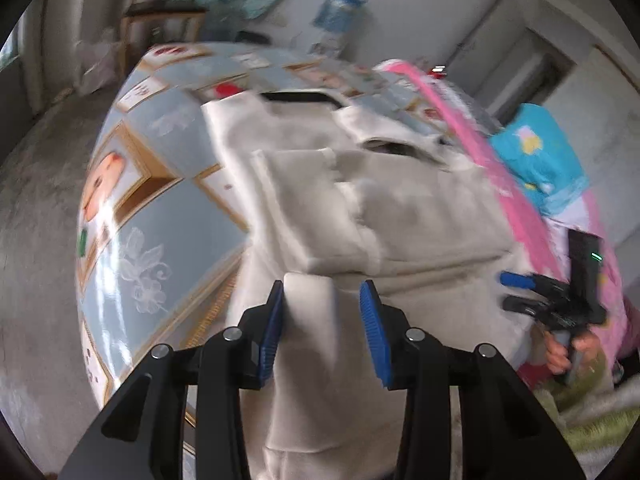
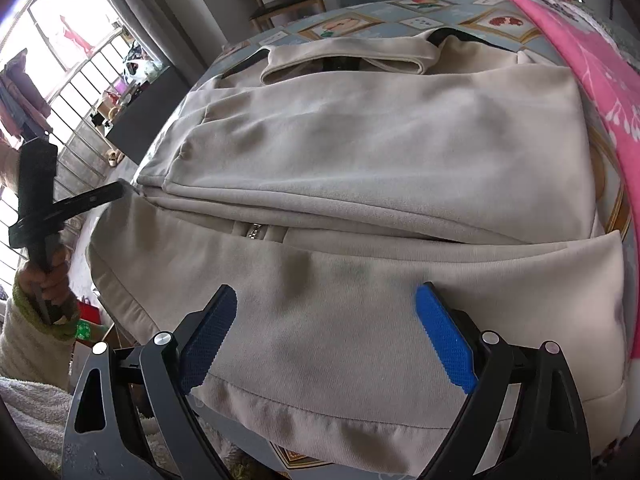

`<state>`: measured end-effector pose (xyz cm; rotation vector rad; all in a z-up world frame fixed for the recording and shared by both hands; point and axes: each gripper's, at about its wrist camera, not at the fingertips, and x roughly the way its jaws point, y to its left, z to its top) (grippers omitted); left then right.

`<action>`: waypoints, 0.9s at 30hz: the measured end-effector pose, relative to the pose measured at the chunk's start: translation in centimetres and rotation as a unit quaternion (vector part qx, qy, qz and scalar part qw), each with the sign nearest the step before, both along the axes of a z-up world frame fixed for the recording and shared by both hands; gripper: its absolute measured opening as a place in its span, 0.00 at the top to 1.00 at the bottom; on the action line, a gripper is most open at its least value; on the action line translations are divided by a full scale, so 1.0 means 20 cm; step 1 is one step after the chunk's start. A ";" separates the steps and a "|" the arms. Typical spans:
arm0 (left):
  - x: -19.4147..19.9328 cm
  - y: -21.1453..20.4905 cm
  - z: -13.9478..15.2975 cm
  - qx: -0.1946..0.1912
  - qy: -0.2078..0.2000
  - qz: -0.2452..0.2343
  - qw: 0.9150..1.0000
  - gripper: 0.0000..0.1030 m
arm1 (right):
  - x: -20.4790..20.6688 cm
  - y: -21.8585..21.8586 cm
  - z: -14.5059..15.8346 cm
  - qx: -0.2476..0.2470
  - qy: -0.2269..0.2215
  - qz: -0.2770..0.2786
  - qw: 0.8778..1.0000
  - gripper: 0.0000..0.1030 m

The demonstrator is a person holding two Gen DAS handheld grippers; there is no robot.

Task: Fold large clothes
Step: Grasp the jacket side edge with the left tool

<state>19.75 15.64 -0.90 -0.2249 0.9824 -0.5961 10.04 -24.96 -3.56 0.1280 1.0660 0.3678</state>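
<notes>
Left wrist view: the cream-beige fleece zip-up garment (image 1: 360,200) lies partly folded across the middle of the frame on a pale blue bed sheet printed with framed cartoon pictures (image 1: 160,200). The left gripper (image 1: 322,320), bottom centre, has a raised fold of the fleece between its blue pads; one pad touches the cloth, the other stands clear, so the grip is released, not clenched. The picture is blurred. My judgement: the fold should be pinched fully before it is carried, or it will slip out. The right gripper (image 1: 520,292) shows at the right edge, its state unreadable here.

Right wrist view: the garment (image 2: 360,140) fills the centre, a panel laid over above the zip (image 2: 253,232). The right gripper (image 2: 326,336), bottom centre, stands wide apart over the hem, grasping nothing. It would do well to pin the hem while the left lays its fold square.

Containers: none discernible in either view.
</notes>
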 end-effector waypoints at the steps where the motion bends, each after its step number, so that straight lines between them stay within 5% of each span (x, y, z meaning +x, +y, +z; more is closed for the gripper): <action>1: -0.02 0.00 0.01 -0.009 -0.001 -0.007 1.000 0.64 | 0.00 0.00 0.00 -0.001 0.000 0.000 1.000 0.15; 11: -0.04 0.02 -0.11 0.017 0.045 -0.005 0.999 0.63 | 0.00 0.00 0.00 0.000 -0.007 -0.002 1.000 0.15; 19: -0.11 -0.08 -0.04 0.015 0.004 -0.003 1.000 0.64 | -0.01 -0.01 0.00 0.003 -0.010 -0.003 1.000 0.15; 21: -0.12 -0.11 -0.04 0.049 -0.005 0.006 0.999 0.68 | -0.01 -0.01 0.00 0.003 -0.011 -0.003 1.000 0.15; 23: -0.13 -0.17 -0.06 0.123 -0.015 0.020 0.992 0.78 | -0.02 -0.01 0.00 0.001 -0.011 -0.001 1.000 0.15; 27: -0.18 -0.25 -0.05 0.187 -0.049 0.028 0.981 0.83 | -0.02 0.00 0.01 -0.005 -0.008 -0.009 1.000 0.15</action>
